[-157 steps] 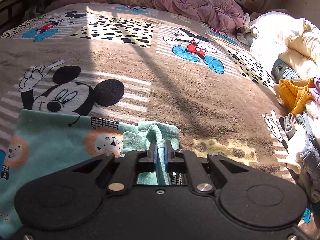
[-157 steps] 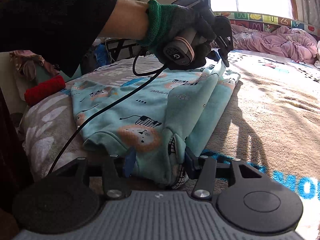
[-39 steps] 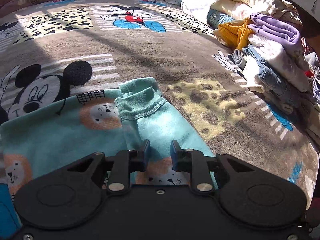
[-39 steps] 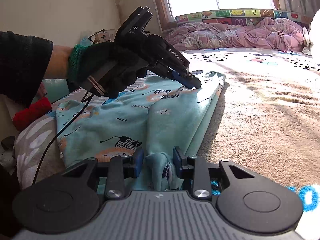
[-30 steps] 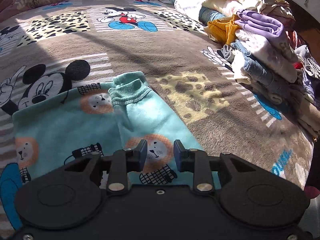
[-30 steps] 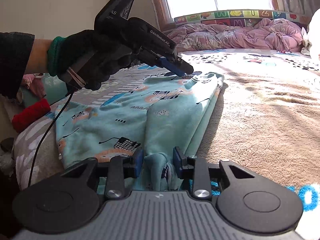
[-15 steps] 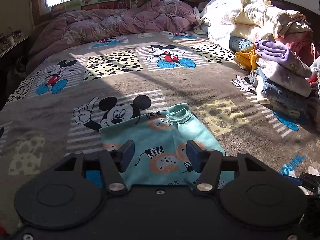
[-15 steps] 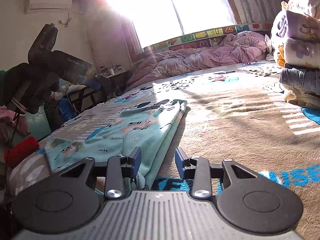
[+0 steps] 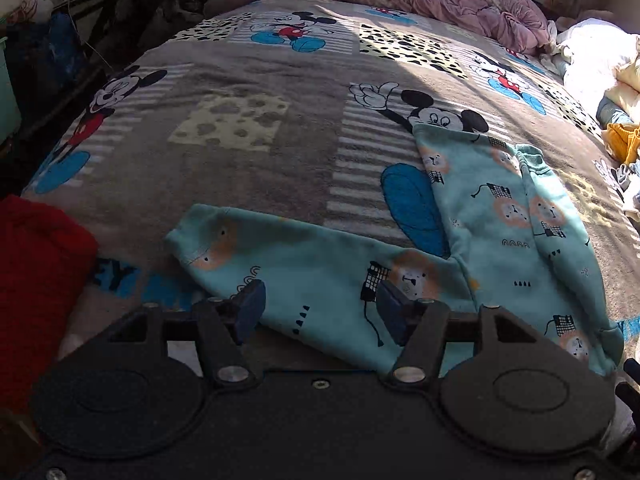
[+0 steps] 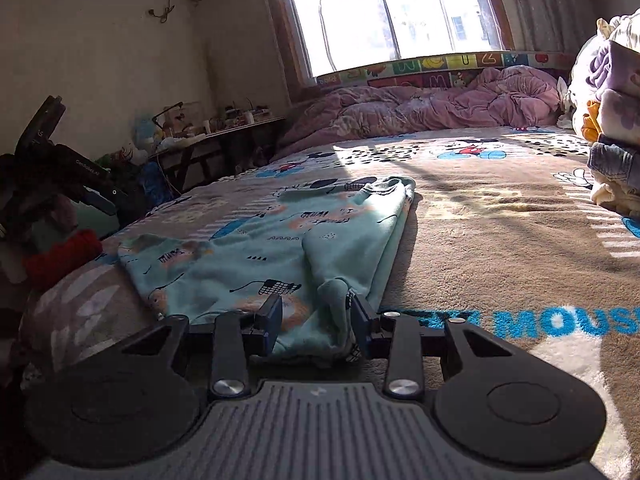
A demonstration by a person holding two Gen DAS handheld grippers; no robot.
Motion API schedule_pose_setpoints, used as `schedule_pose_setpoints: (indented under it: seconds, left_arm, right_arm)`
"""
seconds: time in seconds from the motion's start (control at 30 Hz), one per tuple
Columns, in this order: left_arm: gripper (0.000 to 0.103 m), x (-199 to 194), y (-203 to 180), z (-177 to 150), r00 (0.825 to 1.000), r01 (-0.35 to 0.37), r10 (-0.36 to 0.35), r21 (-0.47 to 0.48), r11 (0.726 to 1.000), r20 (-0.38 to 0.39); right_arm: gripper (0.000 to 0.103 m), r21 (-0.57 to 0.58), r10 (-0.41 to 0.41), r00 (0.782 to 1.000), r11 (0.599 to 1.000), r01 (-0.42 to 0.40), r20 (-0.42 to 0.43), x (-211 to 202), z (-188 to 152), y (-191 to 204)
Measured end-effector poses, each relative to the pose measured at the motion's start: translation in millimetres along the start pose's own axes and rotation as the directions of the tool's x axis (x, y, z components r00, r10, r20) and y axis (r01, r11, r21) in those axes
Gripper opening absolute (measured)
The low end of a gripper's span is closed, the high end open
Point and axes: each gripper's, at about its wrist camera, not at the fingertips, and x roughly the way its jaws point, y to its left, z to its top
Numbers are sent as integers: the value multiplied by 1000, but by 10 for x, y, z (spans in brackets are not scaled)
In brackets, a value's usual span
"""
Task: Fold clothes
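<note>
On the bed's near edge, a teal lion-print garment (image 9: 516,216) lies flat on the cartoon-mouse blanket (image 9: 256,92), its body running away toward 1 o'clock in the left wrist view and one sleeve (image 9: 280,256) stretched out toward 9 o'clock. The left gripper (image 9: 316,306) hovers over that sleeve with its fingers spread wide, holding nothing. The right gripper (image 10: 316,322) sits low at the garment's nearest hem, its fingers partly apart on either side of a bunched fold (image 10: 336,300); cloth lies between the pads, but they do not close on it.

At 9 o'clock of the left view a red knitted item (image 9: 36,280) rests at the blanket's edge, close to the sleeve cuff. A stack of folded clothes (image 10: 612,120) rises at 3 o'clock in the right view, well apart from the garment, with open blanket between. At 12 o'clock a crumpled pink quilt (image 10: 440,108) lies along the far side under a bright window (image 10: 400,12).

The blanket beyond the garment is bare and sunlit in a broad band. At 10 o'clock in the right view a cluttered side table (image 10: 224,128) stands beside the bed, and the left gripper's body shows dark at 9 o'clock.
</note>
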Motion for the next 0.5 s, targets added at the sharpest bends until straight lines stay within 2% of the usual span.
schedule_pose_setpoints:
  seconds: [0.07, 0.17, 0.33, 0.43, 0.5]
  left_arm:
    - [61, 66, 232, -76, 1000, -7, 4, -108, 994, -26]
    - [61, 186, 535, -172, 998, 3, -17, -254, 967, -55]
    - [61, 328, 875, -238, 998, 51, -59, -423, 905, -7]
    - [61, 406, 1009, -244, 996, 81, -82, -478, 875, 20]
    - [61, 440, 1058, -193, 995, 100, -88, -478, 873, 48]
  right_arm:
    - [45, -63, 36, 999, 997, -38, -24, 2, -27, 222]
    - [48, -112, 85, 995, 990, -91, -51, 31, -78, 425]
    - [55, -168, 112, 991, 978, -123, -71, 97, -120, 574]
    - [55, -174, 113, 990, 977, -125, -80, 132, -132, 588]
    - [56, -167, 104, 991, 979, -116, -82, 147, -133, 561]
